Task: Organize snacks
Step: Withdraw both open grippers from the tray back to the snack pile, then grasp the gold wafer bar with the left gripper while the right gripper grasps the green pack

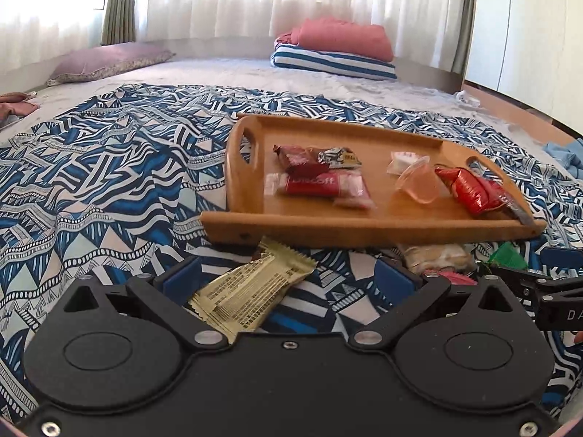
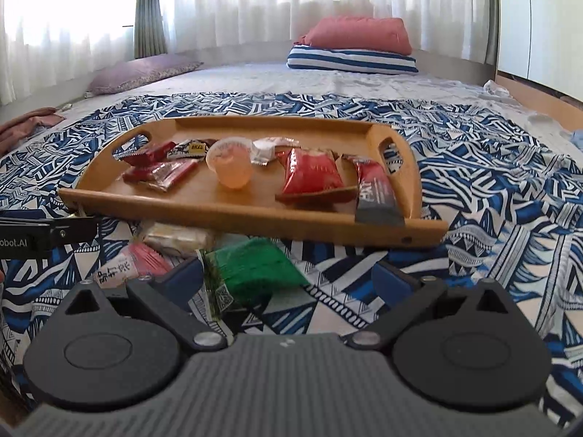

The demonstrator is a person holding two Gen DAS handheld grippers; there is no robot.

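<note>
A wooden tray (image 1: pixel 364 231) (image 2: pixel 204 207) lies on the patterned bedspread, holding several snacks: red packets (image 1: pixel 320 185) (image 2: pixel 309 176), a clear jelly cup (image 1: pixel 419 182) (image 2: pixel 231 167) and a dark bar (image 2: pixel 377 196). My left gripper (image 1: pixel 288 276) stands open just before the tray, a gold wrapper (image 1: pixel 251 291) lying between its blue pads, untouched. My right gripper (image 2: pixel 289 278) is open too, with a green packet (image 2: pixel 251 273) between its pads near the left one. A pale cracker pack (image 2: pixel 178 238) (image 1: pixel 437 256) and a pink packet (image 2: pixel 135 264) lie beside it.
The blue-and-white patterned bedspread (image 1: pixel 109 182) covers a bed. Far back are a purple pillow (image 1: pixel 109 60), a folded striped blanket (image 2: pixel 349 60) with a pink cushion (image 2: pixel 359 34), and curtains. Each gripper shows at the other view's edge.
</note>
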